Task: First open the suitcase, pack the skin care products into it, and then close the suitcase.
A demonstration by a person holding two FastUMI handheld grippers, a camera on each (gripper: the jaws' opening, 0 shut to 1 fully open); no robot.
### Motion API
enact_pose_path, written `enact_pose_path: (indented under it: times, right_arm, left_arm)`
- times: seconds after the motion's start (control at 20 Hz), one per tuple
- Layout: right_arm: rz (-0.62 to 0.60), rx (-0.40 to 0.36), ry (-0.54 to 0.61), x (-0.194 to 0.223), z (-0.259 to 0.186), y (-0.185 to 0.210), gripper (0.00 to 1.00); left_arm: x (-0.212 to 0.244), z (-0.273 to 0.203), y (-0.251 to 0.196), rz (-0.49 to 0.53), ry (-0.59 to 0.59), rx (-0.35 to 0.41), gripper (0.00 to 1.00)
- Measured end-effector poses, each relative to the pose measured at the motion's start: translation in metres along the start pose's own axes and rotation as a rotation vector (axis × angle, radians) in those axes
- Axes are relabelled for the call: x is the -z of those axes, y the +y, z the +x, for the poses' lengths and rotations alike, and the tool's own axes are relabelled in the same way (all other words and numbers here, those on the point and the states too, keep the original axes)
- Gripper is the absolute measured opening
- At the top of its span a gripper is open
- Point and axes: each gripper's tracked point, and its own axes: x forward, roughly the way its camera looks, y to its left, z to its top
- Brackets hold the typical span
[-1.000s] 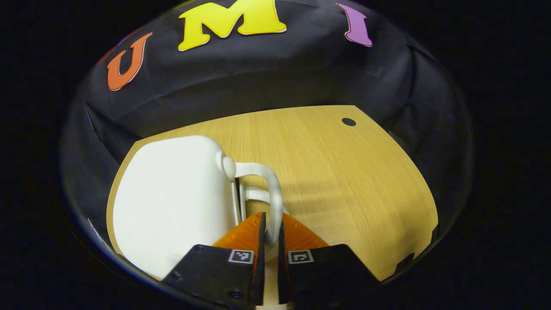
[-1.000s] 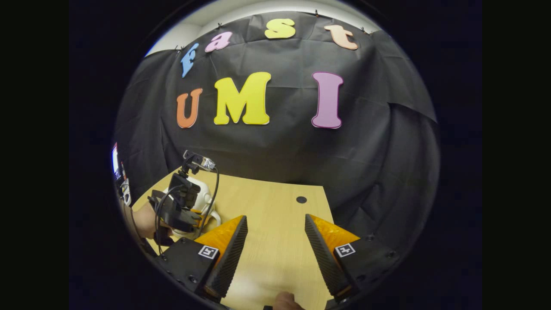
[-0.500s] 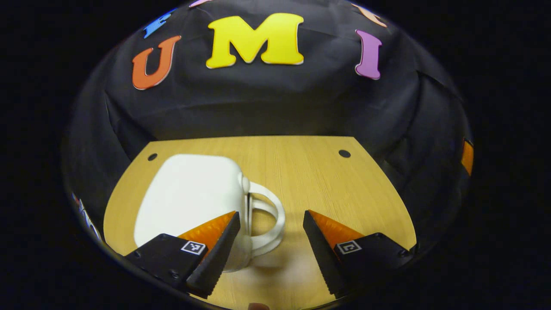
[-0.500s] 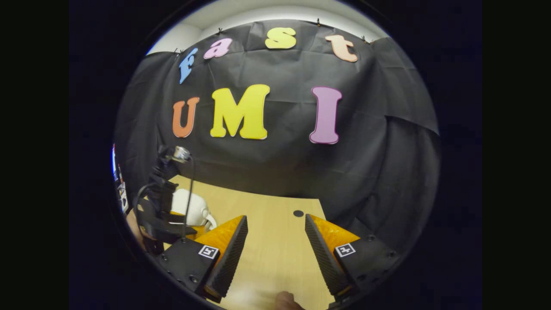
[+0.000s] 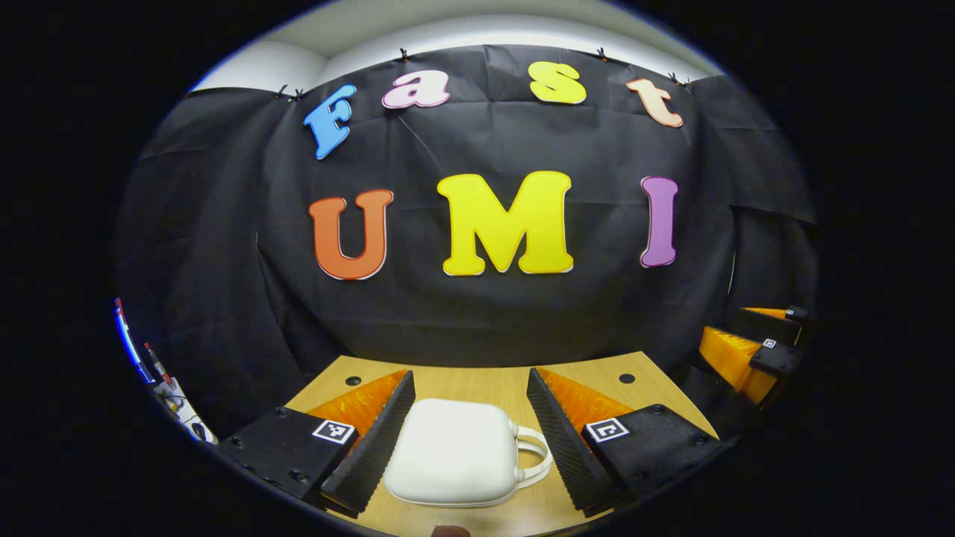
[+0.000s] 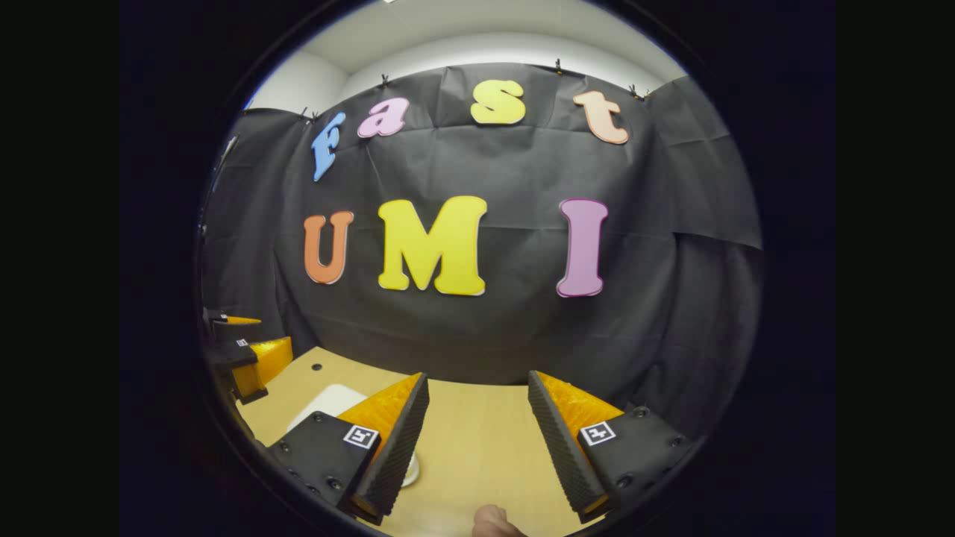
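The small white suitcase (image 5: 451, 452) is seen lying flat and closed on the surface (image 5: 477, 380), framed between the wide-open, empty fingers of the left gripper (image 5: 470, 432), handle (image 5: 531, 456) pointing toward the right finger (so that's the nearer one). The right gripper (image 6: 477, 440) is also spread with nothing held, and the suitcase (image 6: 328, 399) is off to its left, well apart.
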Motion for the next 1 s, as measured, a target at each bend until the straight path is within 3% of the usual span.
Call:
enact_pose_path:
  times: [0.25,0.5,1.0]
  right_arm:
    - [0.0,-0.041,-0.005,0.014,-0.016,0.038,0.79]
    - [-0.071,-0.085,0.004,0.025,-0.012,0.07,0.79]
    - [-0.079,-0.059,0.006,0.027,0.001,0.072,0.8]
  left_arm:
    - [0.0,-0.029,0.012,-0.027,-0.07,0.007,0.96]
    - [0.008,-0.025,0.017,-0.024,-0.059,0.041,0.96]
    - [-0.001,-0.004,0.016,-0.057,-0.072,0.075,0.96]
